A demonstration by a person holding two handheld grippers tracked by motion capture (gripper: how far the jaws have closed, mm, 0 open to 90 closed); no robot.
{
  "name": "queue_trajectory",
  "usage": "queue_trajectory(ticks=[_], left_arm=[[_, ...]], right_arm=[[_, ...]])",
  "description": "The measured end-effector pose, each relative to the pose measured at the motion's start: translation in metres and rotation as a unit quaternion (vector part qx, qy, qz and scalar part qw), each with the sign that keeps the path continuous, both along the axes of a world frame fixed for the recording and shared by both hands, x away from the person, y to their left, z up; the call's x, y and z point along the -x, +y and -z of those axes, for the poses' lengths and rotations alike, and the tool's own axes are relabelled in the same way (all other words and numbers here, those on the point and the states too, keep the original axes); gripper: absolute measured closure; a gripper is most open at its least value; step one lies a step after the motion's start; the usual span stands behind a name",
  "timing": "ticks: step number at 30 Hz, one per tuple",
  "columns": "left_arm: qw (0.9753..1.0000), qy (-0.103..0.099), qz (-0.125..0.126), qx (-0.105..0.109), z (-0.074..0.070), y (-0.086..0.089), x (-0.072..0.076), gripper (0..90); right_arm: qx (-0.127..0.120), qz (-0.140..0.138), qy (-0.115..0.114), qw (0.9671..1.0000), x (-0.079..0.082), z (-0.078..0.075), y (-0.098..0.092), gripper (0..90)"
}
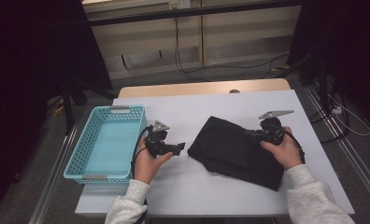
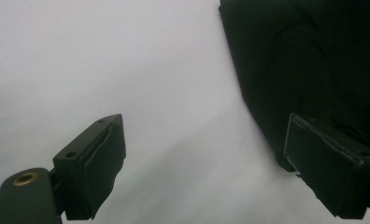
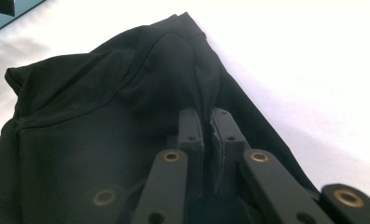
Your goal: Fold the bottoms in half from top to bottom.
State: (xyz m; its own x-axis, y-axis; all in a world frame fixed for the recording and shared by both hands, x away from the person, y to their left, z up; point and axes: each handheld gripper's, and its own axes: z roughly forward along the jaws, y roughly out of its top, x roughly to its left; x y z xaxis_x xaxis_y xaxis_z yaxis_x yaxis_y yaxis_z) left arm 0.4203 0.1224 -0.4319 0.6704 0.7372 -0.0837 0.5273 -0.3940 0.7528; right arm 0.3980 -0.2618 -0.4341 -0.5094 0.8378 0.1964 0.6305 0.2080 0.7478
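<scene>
A folded black garment [image 1: 234, 151] lies on the white table top [image 1: 183, 112], right of centre. My right gripper [image 1: 249, 134] sits over its right part, shut on a pinched ridge of the black cloth [image 3: 174, 70]; in the right gripper view its jaws are pressed together with fabric drawn up between them [image 3: 207, 122]. My left gripper [image 1: 179, 148] is just left of the garment's left corner, open and holding nothing. In the left gripper view its jaws stand wide apart [image 2: 204, 154], and the garment's edge [image 2: 304, 70] lies by the right jaw.
A light blue perforated basket [image 1: 87, 149] stands empty at the table's left edge, close to my left hand. Bare table surface lies in front of and behind the garment. Cables run over the floor beyond the table's far edge.
</scene>
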Motion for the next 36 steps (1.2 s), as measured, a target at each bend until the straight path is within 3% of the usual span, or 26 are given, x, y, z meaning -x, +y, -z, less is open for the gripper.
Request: queue_trajectory(ticks=[36], left_arm=[[1.0, -0.003, 0.002, 0.0, -0.002, -0.002, 0.0, 12.5]], right_arm=[[0.003, 0.016, -0.002, 0.9999, 0.015, -0.002, -0.02, 84.0]])
